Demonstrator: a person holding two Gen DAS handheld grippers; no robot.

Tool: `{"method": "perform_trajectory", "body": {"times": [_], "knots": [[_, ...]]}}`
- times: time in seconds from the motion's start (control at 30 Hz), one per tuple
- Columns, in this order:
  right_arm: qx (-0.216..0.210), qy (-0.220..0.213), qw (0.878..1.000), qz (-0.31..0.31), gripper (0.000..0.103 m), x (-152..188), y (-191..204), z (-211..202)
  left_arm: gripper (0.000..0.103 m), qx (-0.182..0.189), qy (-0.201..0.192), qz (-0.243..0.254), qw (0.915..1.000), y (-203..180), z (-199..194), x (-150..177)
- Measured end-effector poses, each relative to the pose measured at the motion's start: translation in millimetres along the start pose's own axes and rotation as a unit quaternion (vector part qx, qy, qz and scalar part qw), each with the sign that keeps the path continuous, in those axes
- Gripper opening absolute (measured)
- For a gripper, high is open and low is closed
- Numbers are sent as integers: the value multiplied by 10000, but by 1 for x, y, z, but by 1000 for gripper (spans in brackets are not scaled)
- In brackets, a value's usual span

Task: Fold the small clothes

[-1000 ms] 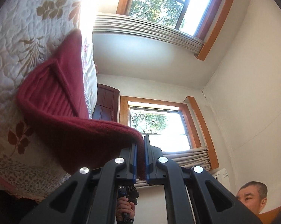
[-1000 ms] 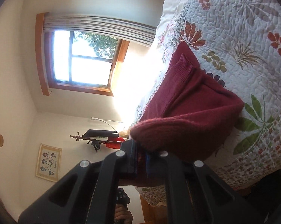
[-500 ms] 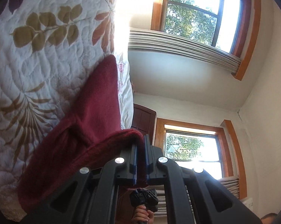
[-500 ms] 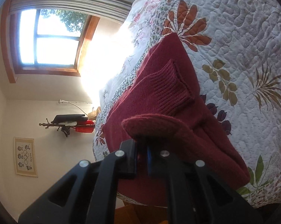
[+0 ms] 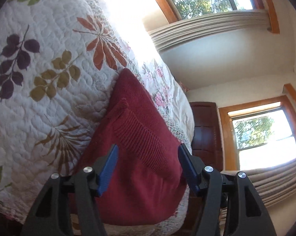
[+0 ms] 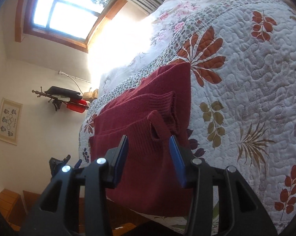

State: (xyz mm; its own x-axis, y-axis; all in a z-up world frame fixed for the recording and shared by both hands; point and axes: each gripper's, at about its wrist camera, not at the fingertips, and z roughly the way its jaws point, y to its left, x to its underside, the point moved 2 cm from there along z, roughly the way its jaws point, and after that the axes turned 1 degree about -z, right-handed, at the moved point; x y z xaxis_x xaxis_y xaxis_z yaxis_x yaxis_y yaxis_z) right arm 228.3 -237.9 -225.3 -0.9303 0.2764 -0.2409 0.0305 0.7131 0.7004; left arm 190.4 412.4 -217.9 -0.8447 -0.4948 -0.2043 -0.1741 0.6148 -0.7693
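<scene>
The left claw [image 5: 147, 157], black-framed with blue pads, is gaping wide at the bottom centre of its frame, gripping nothing; between its fingers is showing the folded dark red knitted sweater [image 5: 136, 137], lying on the bed. The right claw [image 6: 149, 149] is likewise standing open and empty at the bottom centre of its own view, framing the same sweater [image 6: 148, 129].

The left view is showing one ribbed band running diagonally across the fuzzy knit, and a single rounded fold edge at the lower centre. The right view is revealing more: two ribbed cuffs [image 6: 163, 106] stacked one over the other, with a small open loop of knit just ahead of the right-hand pad.

The sweater is resting on a white quilted bedspread [image 5: 49, 102] stitched in pebbly swirls and printed with orange, olive and purple leaves. Only the left view is taking in a dark wooden headboard [image 5: 205, 129] and pleated beige curtains [image 5: 207, 29] at upper right; only the right view is showing a framed picture [image 6: 9, 121] on the wall at far left.
</scene>
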Motion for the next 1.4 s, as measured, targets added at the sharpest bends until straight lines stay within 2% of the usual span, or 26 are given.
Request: {"method": "perform_trajectory", "body": {"times": [0.1,0.17,0.2,0.4,0.47,0.5,0.53,0.57,0.63,0.73,0.83,0.87,0.9,1.03,1.13,1.27,1.4], "knots": [[304,183,9985,-411,52,9,6,21,70,-639,435,547,9955,-2,21,-6],[482,246,9972,-522,53,12,8,34,73,-874,682,803,9906,-2,37,-11],[554,264,9967,-536,53,14,8,39,74,-965,788,888,9882,4,41,-4],[886,321,9942,-509,57,15,12,56,75,-872,1394,1078,9805,10,77,-19],[1016,360,9924,-585,57,14,14,61,68,-743,1497,1196,9787,8,80,-19],[1079,364,9916,-620,57,14,15,63,45,-760,1576,1263,9764,7,81,-19],[1122,365,9909,-647,57,14,17,65,26,-894,1603,1345,9738,7,81,-19],[1157,366,9904,-666,57,13,18,66,21,-903,1602,1408,9728,4,79,-18],[1204,357,9895,-723,57,12,20,69,11,-825,1578,1412,9738,4,75,-21],[1262,363,9883,-776,51,9,22,74,11,-780,1496,1555,9733,-2,69,-22],[1344,437,9868,-795,28,8,21,78,10,-782,1395,1751,9715,-12,65,-20],[1409,428,9859,-799,15,8,21,78,10,-783,1342,1797,9714,-15,64,-19],[1421,406,9860,-772,9,8,22,77,9,-778,1272,1829,9718,-18,60,-18],[1398,126,9876,-703,7,9,23,57,9,-706,850,1763,9781,-27,41,-13],[1299,-125,9891,-686,7,11,33,33,9,-499,486,1783,9815,-42,12,-11],[1129,-456,9894,-785,7,4,53,3,9,-165,71,2119,9771,-76,-26,-13],[927,-783,9887,-881,7,-18,70,-20,9,68,-210,2412,9702,-110,-42,-32]]}}
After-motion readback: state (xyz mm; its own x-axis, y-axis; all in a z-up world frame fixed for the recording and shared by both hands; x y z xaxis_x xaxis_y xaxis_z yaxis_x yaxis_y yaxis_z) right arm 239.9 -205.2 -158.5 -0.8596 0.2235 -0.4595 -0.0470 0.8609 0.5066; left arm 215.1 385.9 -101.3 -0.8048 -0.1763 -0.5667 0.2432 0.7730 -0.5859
